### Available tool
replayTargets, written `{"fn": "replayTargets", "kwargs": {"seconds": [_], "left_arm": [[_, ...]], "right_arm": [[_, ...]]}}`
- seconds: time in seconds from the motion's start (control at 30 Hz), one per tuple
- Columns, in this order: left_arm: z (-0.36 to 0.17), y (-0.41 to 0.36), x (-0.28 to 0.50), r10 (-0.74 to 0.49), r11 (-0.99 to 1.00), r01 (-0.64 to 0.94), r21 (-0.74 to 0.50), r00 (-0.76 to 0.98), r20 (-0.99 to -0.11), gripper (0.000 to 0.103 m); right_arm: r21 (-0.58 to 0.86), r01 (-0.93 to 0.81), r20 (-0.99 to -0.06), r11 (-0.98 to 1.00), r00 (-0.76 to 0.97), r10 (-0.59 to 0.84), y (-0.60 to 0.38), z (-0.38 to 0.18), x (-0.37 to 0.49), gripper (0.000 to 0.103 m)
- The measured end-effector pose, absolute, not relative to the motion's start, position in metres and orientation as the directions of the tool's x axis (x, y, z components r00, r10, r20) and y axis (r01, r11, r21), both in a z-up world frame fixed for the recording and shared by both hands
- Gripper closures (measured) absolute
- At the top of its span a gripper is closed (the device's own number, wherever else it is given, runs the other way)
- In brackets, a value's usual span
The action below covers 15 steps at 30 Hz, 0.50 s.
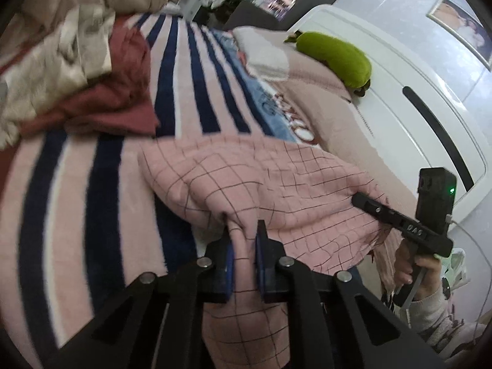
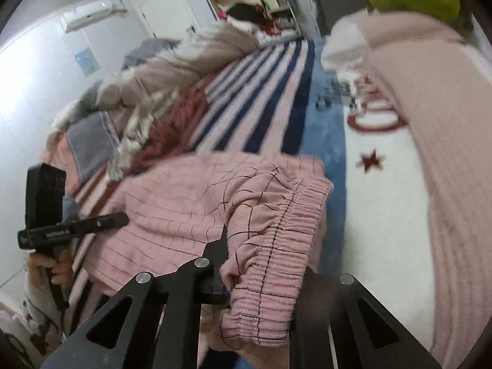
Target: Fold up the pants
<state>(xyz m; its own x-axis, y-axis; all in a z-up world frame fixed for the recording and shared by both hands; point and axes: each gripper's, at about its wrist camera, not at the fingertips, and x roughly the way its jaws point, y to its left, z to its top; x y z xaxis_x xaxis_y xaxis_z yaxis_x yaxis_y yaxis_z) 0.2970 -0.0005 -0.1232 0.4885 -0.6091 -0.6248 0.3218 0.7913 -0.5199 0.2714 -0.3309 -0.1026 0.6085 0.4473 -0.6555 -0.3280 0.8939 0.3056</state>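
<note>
Pink checked pants [image 1: 270, 181] lie on the striped bed cover. My left gripper [image 1: 244, 240] is shut on a fold of the pants' fabric, pinched between its blue pads. My right gripper [image 2: 261, 264] is shut on the gathered elastic waistband [image 2: 276, 246], which drapes over and hides the fingertips. The rest of the pants [image 2: 172, 203] spread to the left in the right wrist view. Each view shows the other hand-held gripper: the right one [image 1: 399, 221] at the pants' right edge, the left one [image 2: 73, 227] at their left edge.
The bed cover [image 1: 190, 98] has pink, white and navy stripes. A maroon cloth [image 1: 117, 92] and beige bedding [image 1: 55, 46] are heaped at far left. A pink pillow [image 2: 436, 129] and a green plush [image 1: 335, 58] lie by the white headboard [image 1: 415, 117].
</note>
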Motion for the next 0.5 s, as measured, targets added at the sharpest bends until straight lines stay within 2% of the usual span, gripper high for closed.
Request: {"fn": "replayTargets", "kwargs": {"seconds": [0.13,0.27,0.33,0.37,0.4,0.43,0.5], "left_arm": [[-0.093,0.012,0.283,-0.594,0.802,0.336,-0.495,0.539,-0.597,0.099],[-0.102,0.014,0.283,-0.593,0.804,0.319,-0.501,0.480,-0.646,0.096],[-0.117,0.010,0.282,-0.581,0.814,0.315,-0.489,0.452,-0.677,0.085],[-0.122,0.009,0.281,-0.576,0.817,0.311,-0.485,0.445,-0.686,0.070],[-0.128,0.009,0.281,-0.564,0.825,0.302,-0.477,0.443,-0.696,0.055],[-0.130,0.009,0.279,-0.560,0.829,0.303,-0.471,0.444,-0.699,0.051],[-0.135,0.009,0.281,-0.549,0.835,0.308,-0.455,0.438,-0.711,0.049]], "right_arm": [[0.284,-0.331,-0.621,0.900,0.651,0.436,-0.324,-0.070,0.258,0.095],[0.262,-0.299,-0.707,0.918,0.588,0.393,-0.317,-0.078,0.264,0.086],[0.252,-0.263,-0.747,0.931,0.559,0.360,-0.320,-0.099,0.270,0.082],[0.246,-0.248,-0.763,0.937,0.546,0.344,-0.322,-0.109,0.271,0.080],[0.228,-0.237,-0.778,0.944,0.538,0.323,-0.324,-0.118,0.272,0.072],[0.196,-0.236,-0.790,0.952,0.538,0.295,-0.325,-0.125,0.272,0.061],[0.116,-0.238,-0.804,0.964,0.547,0.231,-0.325,-0.133,0.270,0.048]]}}
